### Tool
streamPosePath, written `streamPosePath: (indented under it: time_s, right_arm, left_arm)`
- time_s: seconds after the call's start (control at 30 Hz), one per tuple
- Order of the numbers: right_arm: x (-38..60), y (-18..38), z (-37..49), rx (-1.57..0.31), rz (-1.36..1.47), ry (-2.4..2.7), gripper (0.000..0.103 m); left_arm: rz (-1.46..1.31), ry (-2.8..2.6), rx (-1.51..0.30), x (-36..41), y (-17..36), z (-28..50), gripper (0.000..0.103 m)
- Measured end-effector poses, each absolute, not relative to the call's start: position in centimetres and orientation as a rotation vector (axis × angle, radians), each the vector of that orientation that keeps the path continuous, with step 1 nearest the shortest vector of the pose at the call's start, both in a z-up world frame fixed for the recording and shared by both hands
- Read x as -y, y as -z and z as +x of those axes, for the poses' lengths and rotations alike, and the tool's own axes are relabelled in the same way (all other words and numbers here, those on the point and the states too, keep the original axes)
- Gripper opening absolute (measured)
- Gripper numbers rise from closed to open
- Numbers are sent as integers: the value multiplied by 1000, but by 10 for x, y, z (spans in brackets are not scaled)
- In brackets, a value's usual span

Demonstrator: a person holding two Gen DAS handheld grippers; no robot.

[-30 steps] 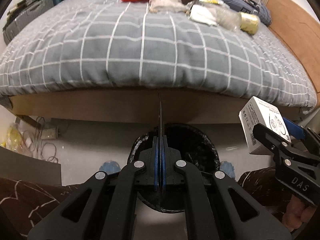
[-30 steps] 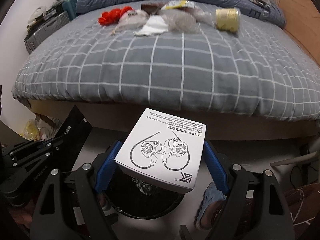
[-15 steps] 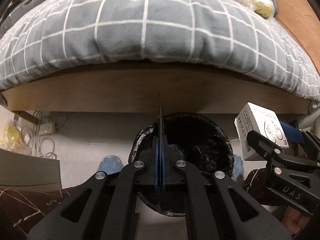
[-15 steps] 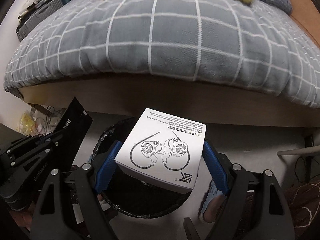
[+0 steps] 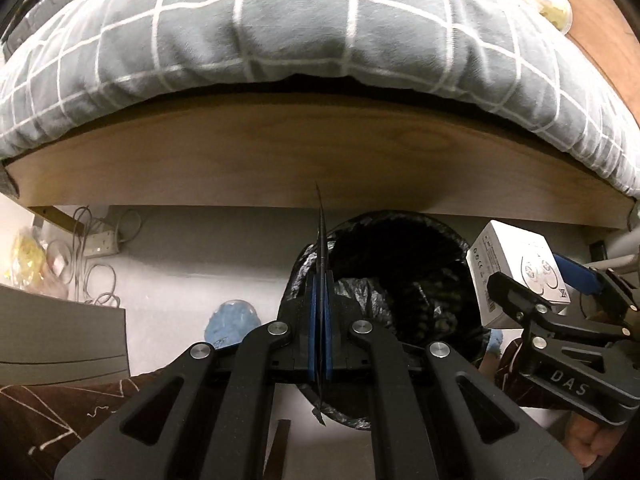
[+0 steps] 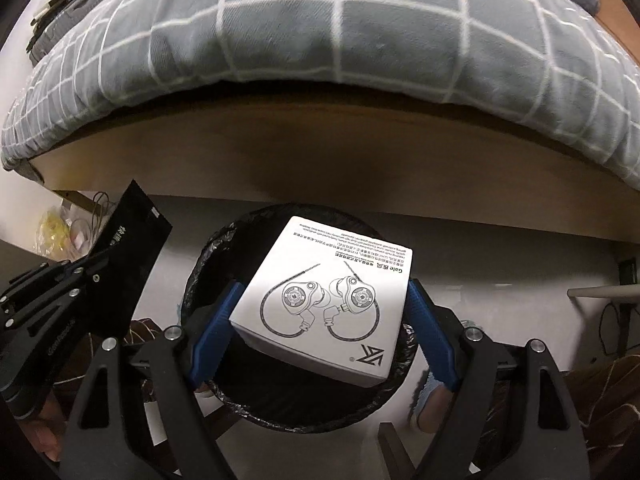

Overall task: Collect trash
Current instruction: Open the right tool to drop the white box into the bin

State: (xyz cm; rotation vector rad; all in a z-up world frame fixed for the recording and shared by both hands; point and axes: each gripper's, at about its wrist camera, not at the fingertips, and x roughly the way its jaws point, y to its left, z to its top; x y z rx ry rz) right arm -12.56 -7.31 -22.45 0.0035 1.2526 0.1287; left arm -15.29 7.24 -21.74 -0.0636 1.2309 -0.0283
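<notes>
A round bin lined with a black bag (image 5: 400,276) (image 6: 208,256) stands on the floor at the foot of the bed. My left gripper (image 5: 320,280) is shut on a thin black wrapper (image 5: 321,240), seen edge-on above the bin's left rim; the right wrist view shows its flat face (image 6: 128,248) left of the bin. My right gripper (image 6: 320,316) is shut on a white earphone box (image 6: 332,300), its blue pads pressing both sides, and holds it right over the bin's mouth. In the left wrist view that box (image 5: 516,272) hangs at the bin's right rim.
The wooden bed frame (image 5: 320,160) and a grey checked duvet (image 5: 280,28) overhang close behind the bin. Cables and a power strip (image 5: 96,244) lie on the floor at left, beside a grey cabinet (image 5: 60,340). A person's blue slippers (image 5: 232,320) and brown patterned trousers (image 5: 60,420) sit near the bin.
Both grippers have sunk toward the bin, which now looks larger. The trash on the bed top has slid out of view. Both grips are unchanged.
</notes>
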Motion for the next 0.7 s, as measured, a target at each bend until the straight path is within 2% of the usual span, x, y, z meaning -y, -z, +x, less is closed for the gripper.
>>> streamPosePath:
  time_s: [0.4, 0.43, 0.5, 0.57, 0.7]
  right_arm:
    - [65, 232, -122, -1275, -11, -153, 79]
    - [64, 230, -122, -1272, -10, -156, 80]
    - [58, 229, -122, -1257, -21, -157, 92]
    - [57, 224, -125, -1235, -32, -144, 95]
    - [64, 221, -127, -1229, -39, -134, 96]
  left_arm:
    - [-77, 2, -1235, -83, 217, -155, 2]
    - [-76, 2, -1234, -82, 216, -155, 2]
    - [-74, 3, -1231, -80, 216, -155, 2]
    - [-72, 3, -1232, -79, 215, -155, 2]
    - [-70, 9, -1234, -75, 213, -154, 2]
